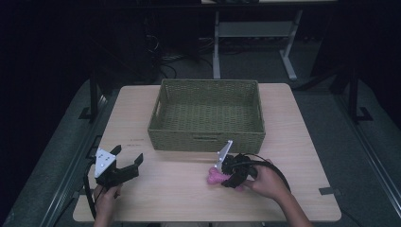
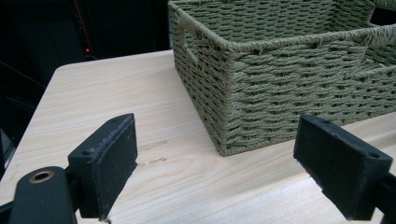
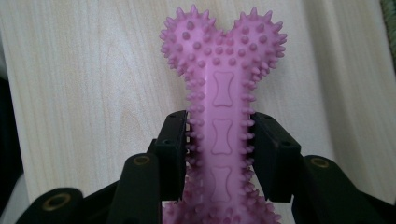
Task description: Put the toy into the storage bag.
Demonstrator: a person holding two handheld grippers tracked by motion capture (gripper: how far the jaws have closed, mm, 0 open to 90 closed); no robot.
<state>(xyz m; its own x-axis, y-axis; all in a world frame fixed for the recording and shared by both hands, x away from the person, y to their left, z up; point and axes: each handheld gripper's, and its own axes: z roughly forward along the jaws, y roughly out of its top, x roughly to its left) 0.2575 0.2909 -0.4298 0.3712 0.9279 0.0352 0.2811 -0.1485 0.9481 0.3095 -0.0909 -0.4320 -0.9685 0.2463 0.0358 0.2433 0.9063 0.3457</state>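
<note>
A pink spiky bone-shaped toy [image 3: 223,88] lies on the wooden table, and my right gripper [image 3: 219,149] is shut on its shaft, both pads pressing the spikes. From above, the pink toy [image 1: 215,177] pokes out leftward from the right gripper [image 1: 231,175], just in front of the basket. The woven green basket [image 1: 206,137] stands at the table's middle back and looks empty. My left gripper [image 1: 126,164] rests at the front left, held by a hand, jaws wide apart. Between them, the left gripper [image 2: 215,172] frames bare table and the basket's near corner [image 2: 224,112].
The table [image 1: 156,189] has free wood between the two grippers and left of the basket. A black cable [image 1: 272,166] loops over the right hand. Beyond the table are a dark floor and a white desk frame [image 1: 216,52].
</note>
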